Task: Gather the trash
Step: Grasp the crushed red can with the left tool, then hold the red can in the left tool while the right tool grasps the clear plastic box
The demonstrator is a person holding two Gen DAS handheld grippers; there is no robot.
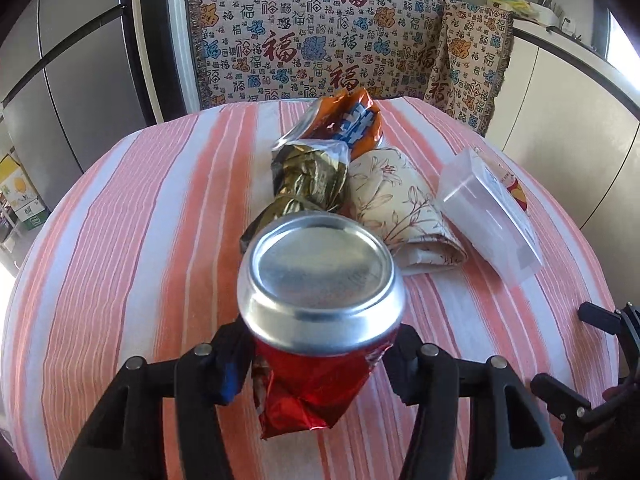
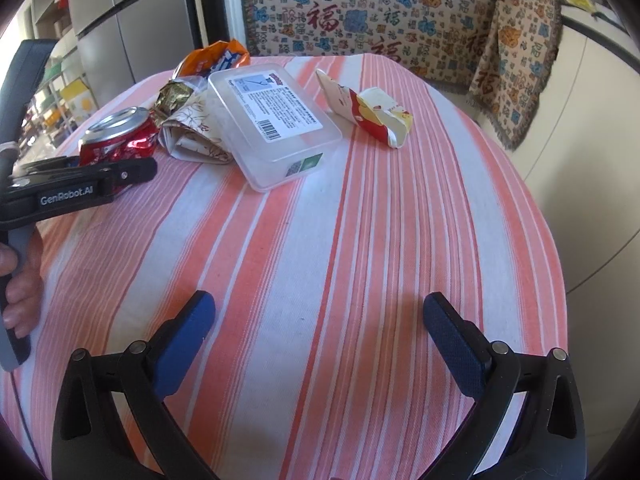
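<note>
Red crushed can (image 1: 320, 320) sits clamped between the left gripper (image 1: 320, 360) pads, silver end up, low over the striped tablecloth (image 1: 120, 240). Right gripper (image 2: 320, 344) hangs released, jaws wide, nothing between them. Step in hand looks like the can pickup. Next probably lift and carry to a bin; none in view. Just beyond the can: gold wrapper (image 1: 308, 180), floral paper wad (image 1: 400, 208), clear plastic box (image 1: 488, 216). Farther: orange snack bag (image 1: 348, 120) and flattened carton (image 2: 372, 114).

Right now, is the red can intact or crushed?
Crushed. The red can has a buckled, creased red wall below its round silver end, and it sits between the left gripper pads.
</note>
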